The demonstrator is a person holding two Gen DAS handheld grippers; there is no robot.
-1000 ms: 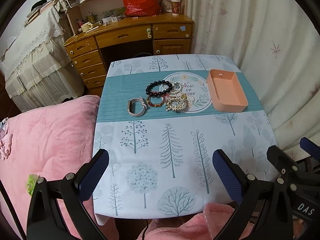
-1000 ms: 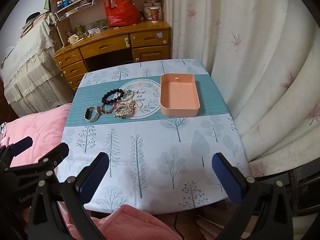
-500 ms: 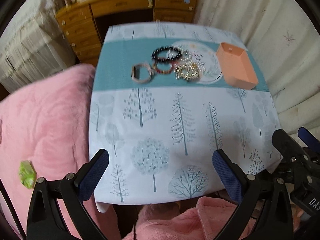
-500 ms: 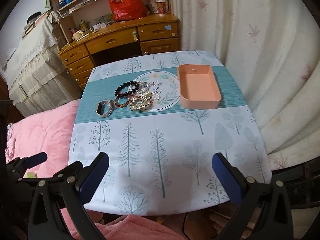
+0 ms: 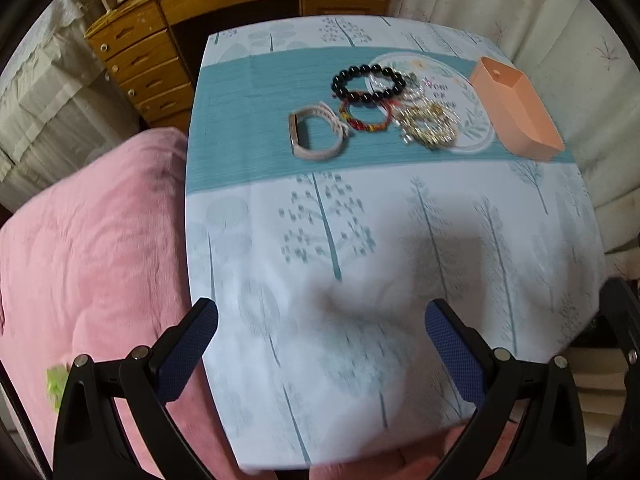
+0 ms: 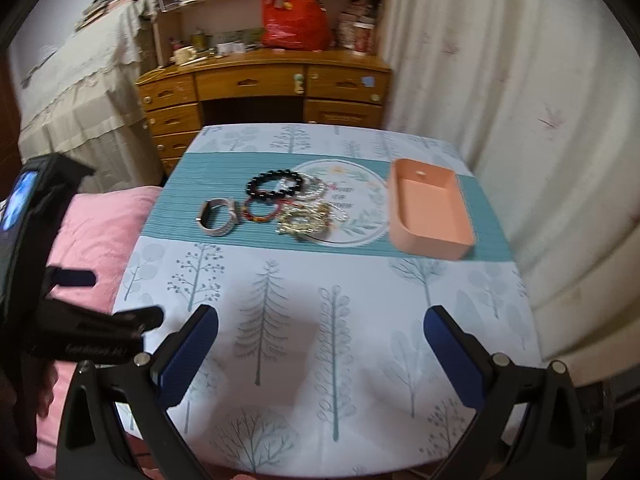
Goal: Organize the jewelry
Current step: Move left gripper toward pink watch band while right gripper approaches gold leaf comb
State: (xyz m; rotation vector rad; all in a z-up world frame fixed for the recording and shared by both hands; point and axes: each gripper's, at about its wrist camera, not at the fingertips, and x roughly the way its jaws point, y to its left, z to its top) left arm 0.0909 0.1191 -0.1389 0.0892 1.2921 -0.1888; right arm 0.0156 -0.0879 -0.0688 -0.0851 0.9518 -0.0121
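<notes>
Jewelry (image 6: 280,204) heaped mid-frame on the teal band of the tablecloth (image 6: 280,320), well apart from both tools: black bead bracelet (image 5: 368,82), red braided one (image 5: 364,116), pale watch band (image 5: 316,136), gold chains (image 5: 428,124) touching and probably tangled. Peach tray (image 6: 430,212) just right of the pile, nothing visible inside. Left gripper (image 5: 322,344) and right gripper (image 6: 320,344) low in frame, fingers spread wide, nothing between them. Likely light, loose, slippery stuff; chains apt to snag and drag neighbours. Best first grip: across the watch band's standing loop, clear at the left end.
</notes>
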